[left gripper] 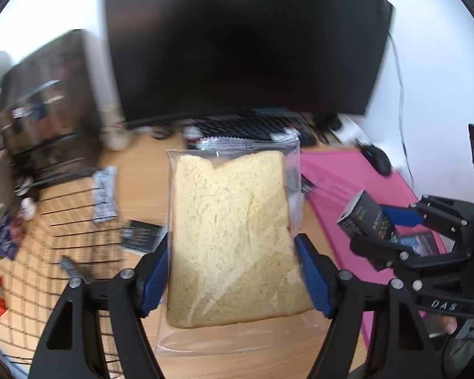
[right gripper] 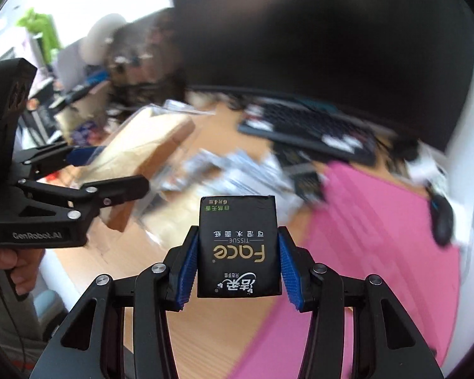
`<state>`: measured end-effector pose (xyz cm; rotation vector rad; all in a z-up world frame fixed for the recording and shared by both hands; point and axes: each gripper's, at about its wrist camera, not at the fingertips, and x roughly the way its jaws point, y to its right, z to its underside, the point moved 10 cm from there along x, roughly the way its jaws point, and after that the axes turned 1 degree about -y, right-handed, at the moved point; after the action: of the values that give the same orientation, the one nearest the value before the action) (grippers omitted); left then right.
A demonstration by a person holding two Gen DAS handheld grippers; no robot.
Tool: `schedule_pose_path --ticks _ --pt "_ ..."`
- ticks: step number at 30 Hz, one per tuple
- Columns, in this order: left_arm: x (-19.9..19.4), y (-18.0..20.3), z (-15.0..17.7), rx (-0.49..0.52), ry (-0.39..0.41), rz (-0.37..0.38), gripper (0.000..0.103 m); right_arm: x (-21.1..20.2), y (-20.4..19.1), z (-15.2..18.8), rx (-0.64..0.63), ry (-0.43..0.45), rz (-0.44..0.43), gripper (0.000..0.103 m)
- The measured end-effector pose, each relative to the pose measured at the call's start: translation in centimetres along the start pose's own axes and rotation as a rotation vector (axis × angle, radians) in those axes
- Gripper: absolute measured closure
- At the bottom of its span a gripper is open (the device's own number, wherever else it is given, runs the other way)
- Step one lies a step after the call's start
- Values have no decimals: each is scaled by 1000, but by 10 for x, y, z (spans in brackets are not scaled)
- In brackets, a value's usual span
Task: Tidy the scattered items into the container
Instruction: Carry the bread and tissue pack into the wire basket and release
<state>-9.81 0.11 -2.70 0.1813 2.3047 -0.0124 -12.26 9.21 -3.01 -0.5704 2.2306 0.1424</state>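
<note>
My left gripper (left gripper: 233,271) clamps the bagged bread (left gripper: 233,237) lengthwise, my right gripper (right gripper: 238,265) pinches the tissue pack (right gripper: 238,246); wire basket (left gripper: 47,237) lies left of my left jaws, nearer them.

Both grippers hung above the counter (left gripper: 142,164), loads clamped — the left gripper (left gripper: 233,271) on a bagged bread slice (left gripper: 233,230), the right gripper (right gripper: 237,271) on a black tissue pack (right gripper: 238,252), close beside each other. To the left the wire basket (left gripper: 47,237) lay open-topped. A monitor (left gripper: 237,41) and keyboard (left gripper: 252,126) walled off the back — loose packets (left gripper: 104,192) littered the wood, while the pink mat (left gripper: 357,170) offered bare ground at right, save a mouse (left gripper: 379,159).
</note>
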Motion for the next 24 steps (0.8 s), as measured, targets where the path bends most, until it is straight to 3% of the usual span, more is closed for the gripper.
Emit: schedule_pose_path --ticks 6,13,18,24 --pt "-32 -81 10 -98 31 -106 26 25 -98 -49 -82 29 -176 55" --pt "-50 -184 48 -227 6 -228 26 65 -210 -69 -194 -2 -302 55" --pt "-45 -223 70 -272 -27 -253 26 90 -240 -67 -205 -30 -321 55" --pt "-43 -233 81 -288 -33 -248 25 105 -252 -66 -211 -51 -312 55"
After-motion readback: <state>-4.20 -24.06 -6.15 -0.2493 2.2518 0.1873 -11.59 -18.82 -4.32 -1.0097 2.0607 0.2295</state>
